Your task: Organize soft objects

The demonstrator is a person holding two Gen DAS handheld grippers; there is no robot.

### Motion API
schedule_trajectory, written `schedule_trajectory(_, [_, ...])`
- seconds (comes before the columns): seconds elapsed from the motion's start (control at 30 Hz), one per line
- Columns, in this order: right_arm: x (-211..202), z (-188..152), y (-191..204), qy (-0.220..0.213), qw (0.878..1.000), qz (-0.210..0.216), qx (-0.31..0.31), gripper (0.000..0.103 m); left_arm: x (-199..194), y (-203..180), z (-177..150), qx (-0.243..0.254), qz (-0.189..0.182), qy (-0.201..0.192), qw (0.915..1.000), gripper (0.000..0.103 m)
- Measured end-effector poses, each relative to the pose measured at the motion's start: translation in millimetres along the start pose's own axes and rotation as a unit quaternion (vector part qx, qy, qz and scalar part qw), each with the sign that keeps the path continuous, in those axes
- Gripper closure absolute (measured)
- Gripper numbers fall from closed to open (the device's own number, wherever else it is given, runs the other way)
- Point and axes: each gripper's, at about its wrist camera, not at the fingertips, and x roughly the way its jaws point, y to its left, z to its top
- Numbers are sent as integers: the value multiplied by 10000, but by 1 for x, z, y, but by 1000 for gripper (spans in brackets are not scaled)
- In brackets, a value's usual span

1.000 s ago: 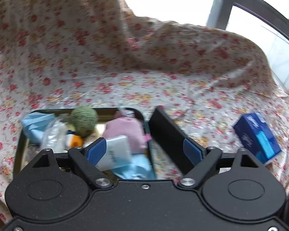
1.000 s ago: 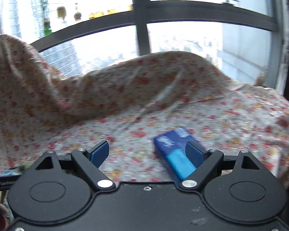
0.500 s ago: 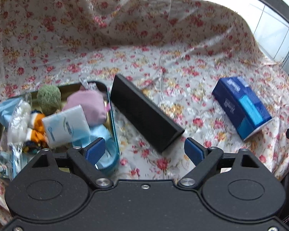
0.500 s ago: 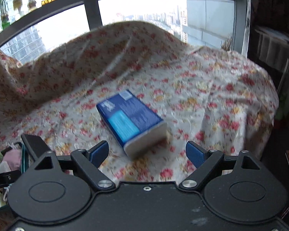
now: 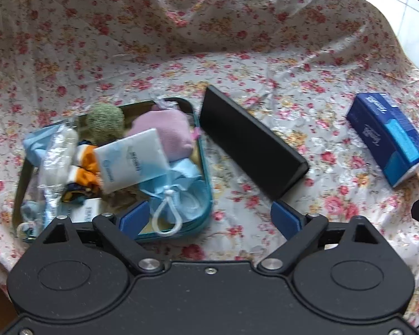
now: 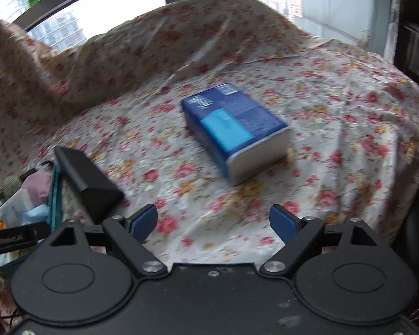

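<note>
A teal metal tray (image 5: 206, 184) at the left holds several soft things: a pink pouch (image 5: 167, 131), a green knitted ball (image 5: 104, 121), a white tissue packet (image 5: 131, 162), a light blue drawstring bag (image 5: 178, 192) and an orange toy (image 5: 83, 167). A blue tissue pack (image 5: 388, 136) lies on the floral cloth to the right; it also shows in the right wrist view (image 6: 234, 128). My left gripper (image 5: 209, 220) is open and empty over the tray's near right corner. My right gripper (image 6: 213, 222) is open and empty, short of the tissue pack.
A black rectangular lid (image 5: 251, 142) lies beside the tray's right edge, also seen in the right wrist view (image 6: 89, 184). The floral cloth (image 5: 237, 64) rises into a ridge at the back. Windows stand behind it. The bed edge drops off at the right (image 6: 416, 167).
Both grippers pulled back and tilted down, so the tray, lid and tissue pack now sit further ahead. The right gripper has swung so the tissue pack lies centred ahead. Both jaws stayed open.
</note>
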Motion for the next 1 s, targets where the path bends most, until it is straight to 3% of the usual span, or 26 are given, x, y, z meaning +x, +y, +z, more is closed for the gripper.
schedule_trajectory(0.57, [-4, 14, 128, -91, 9863, 1072, -1250, 8, -4, 81, -5, -673, 834, 56, 9942, 6])
schedule_trajectory(1.0, [8, 13, 188, 109, 9767, 1400, -1625, 6, 5, 120, -13, -919, 976, 277, 9906, 6])
